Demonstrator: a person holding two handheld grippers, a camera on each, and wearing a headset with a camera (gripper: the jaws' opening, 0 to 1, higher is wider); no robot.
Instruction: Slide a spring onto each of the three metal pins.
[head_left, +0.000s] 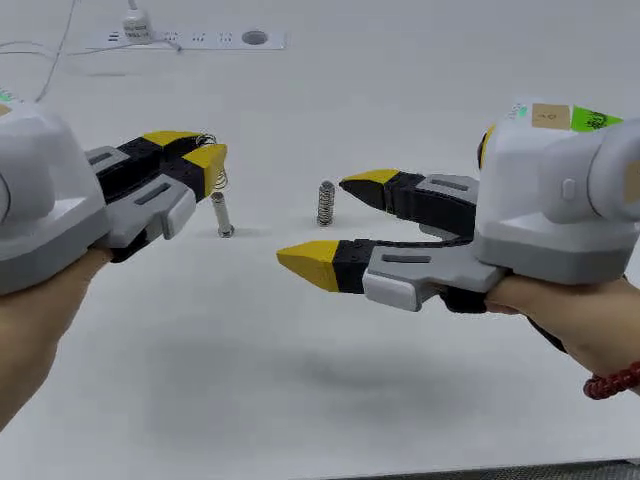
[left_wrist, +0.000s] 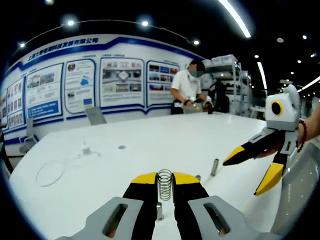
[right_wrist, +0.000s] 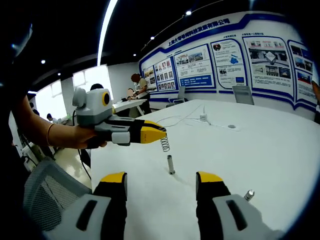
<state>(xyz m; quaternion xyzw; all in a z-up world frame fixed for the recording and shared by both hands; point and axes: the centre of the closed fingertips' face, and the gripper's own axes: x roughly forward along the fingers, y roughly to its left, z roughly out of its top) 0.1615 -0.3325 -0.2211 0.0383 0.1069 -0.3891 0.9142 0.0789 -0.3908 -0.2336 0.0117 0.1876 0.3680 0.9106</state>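
While its yellow-tipped black jaws are pinched narrow, the left gripper (left_wrist: 165, 176) grips a small coiled steel spring (left_wrist: 165, 185) upright between its tips, with coils showing above and below them. Just below that spring, a short bare metal pin (head_left: 221, 214) stands upright on its flat head on the white workbench (head_left: 300, 380). Spring and pin are close together but not touching.

To the right of the bare pin, and well apart from it, a second metal pin wearing a spring around its shaft (head_left: 326, 203) also stands upright. The right gripper (head_left: 338, 222) hovers at that pin's right with its jaws spread wide and nothing between them. Its far tip is just beside the sprung pin, and its near tip reaches further left and closer to the person.

In the right gripper view the bare pin stands beyond the gap between the two open tips. A small metal piece (right_wrist: 248, 194) sits on the bench by the right-hand jaw, too small to identify.

A bare hand holds each gripper from behind, and a red bead bracelet (head_left: 615, 382) circles the right wrist. At the far edge of the bench lies a white power strip (head_left: 190, 40) with a plug and a thin white cable (head_left: 45, 60) trailing left.
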